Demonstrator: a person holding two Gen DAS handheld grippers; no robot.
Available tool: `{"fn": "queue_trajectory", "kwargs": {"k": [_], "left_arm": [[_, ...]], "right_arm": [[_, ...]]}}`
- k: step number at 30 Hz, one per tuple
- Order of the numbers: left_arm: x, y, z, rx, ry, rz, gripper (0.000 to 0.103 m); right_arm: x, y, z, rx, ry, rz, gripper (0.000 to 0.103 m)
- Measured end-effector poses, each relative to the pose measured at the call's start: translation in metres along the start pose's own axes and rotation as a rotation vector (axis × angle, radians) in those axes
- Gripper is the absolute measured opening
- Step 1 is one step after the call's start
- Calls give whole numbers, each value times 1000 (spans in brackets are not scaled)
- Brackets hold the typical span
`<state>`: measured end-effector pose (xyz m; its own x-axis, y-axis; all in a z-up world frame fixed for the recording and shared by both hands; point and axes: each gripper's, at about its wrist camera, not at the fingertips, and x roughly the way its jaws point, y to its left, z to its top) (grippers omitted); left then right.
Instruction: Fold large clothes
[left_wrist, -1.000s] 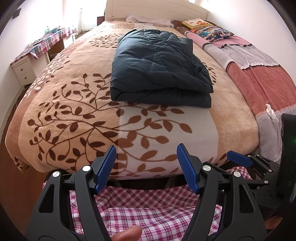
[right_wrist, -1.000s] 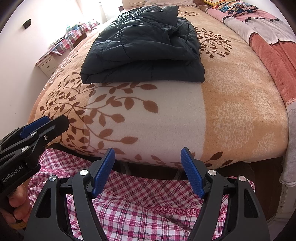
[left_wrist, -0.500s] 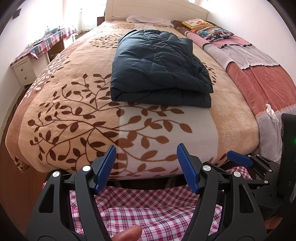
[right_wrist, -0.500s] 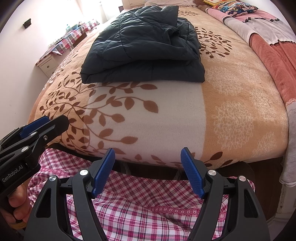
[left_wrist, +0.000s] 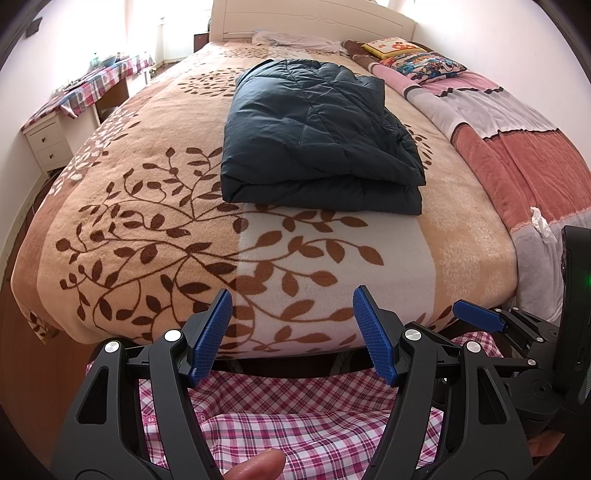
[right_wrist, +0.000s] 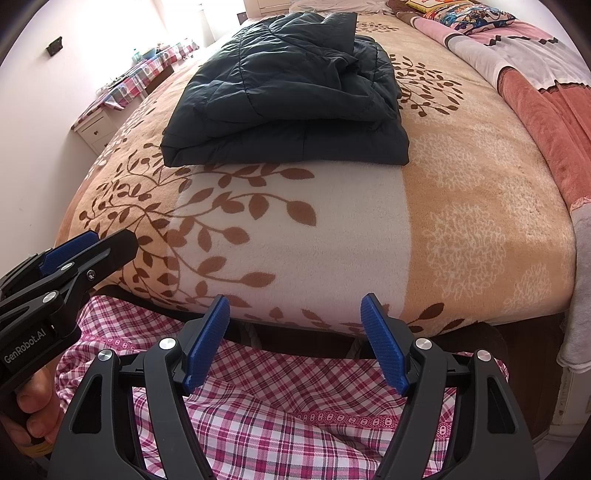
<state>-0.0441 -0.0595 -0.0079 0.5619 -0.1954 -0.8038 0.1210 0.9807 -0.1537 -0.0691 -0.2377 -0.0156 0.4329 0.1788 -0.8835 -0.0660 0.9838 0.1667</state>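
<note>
A dark navy quilted jacket lies folded into a thick rectangle on the middle of the bed, on the leaf-patterned blanket. My left gripper is open, held off the foot of the bed with nothing between its blue pads. My right gripper is open too, likewise short of the bed's near edge and well apart from the jacket. Each gripper shows at the side of the other's view. A person's pink plaid clothing fills the bottom of both views.
A pink and grey striped blanket covers the bed's right side, with patterned pillows and a white headboard at the far end. A white drawer unit and a table with a plaid cloth stand along the left wall.
</note>
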Motion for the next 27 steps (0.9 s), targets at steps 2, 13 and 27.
{"fn": "queue_trajectory", "kwargs": {"k": [2, 13, 27], "left_arm": [[0, 0, 0, 0, 0, 1, 68], [0, 0, 0, 0, 0, 0, 68], [0, 0, 0, 0, 1, 0, 68]], "right_arm": [[0, 0, 0, 0, -1, 0, 72], [-1, 0, -1, -1, 0, 0, 72], [-1, 0, 0, -2, 1, 1, 72]]}}
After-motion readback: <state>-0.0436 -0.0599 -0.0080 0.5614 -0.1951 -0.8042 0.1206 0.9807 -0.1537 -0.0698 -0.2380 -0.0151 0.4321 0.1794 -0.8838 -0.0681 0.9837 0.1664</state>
